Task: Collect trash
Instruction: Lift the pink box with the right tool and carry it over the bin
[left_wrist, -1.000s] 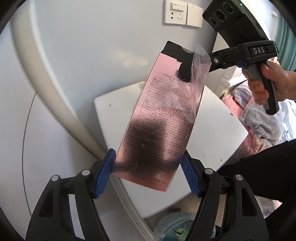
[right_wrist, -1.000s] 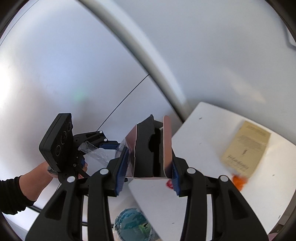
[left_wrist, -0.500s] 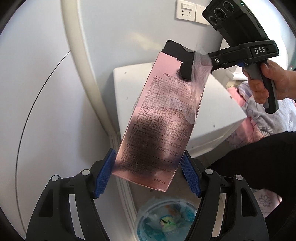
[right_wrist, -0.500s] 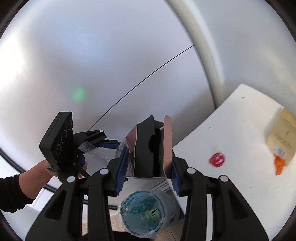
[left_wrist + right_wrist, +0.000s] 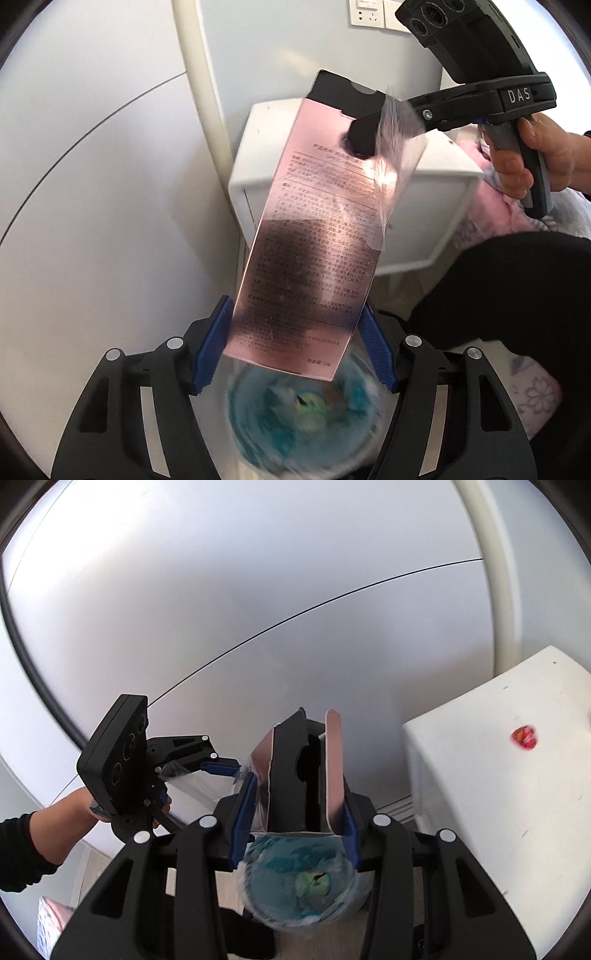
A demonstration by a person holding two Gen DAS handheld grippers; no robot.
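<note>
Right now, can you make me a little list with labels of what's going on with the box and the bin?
box: pink carton, open black end up, clear film hanging off it
right tongs: shut on the box's open end
left tongs: pads at both sides of the box's bottom end
bin: just below the box, blue-green liner, some trash inside
left on white table: small red wrapper

Directly below both sets of jaws the mouth of the round bin lined with blue-green plastic (image 5: pixel 299 878) stands open and unobstructed. Between the jaws the tall pink printed carton (image 5: pixel 310 251) fills the gap. Right of the right gripper's jaws, the white square desk (image 5: pixel 480 782) stands just beside the bin. Ahead of them the pale grey curved wall panel (image 5: pixel 258 590) closes off passage.
</note>
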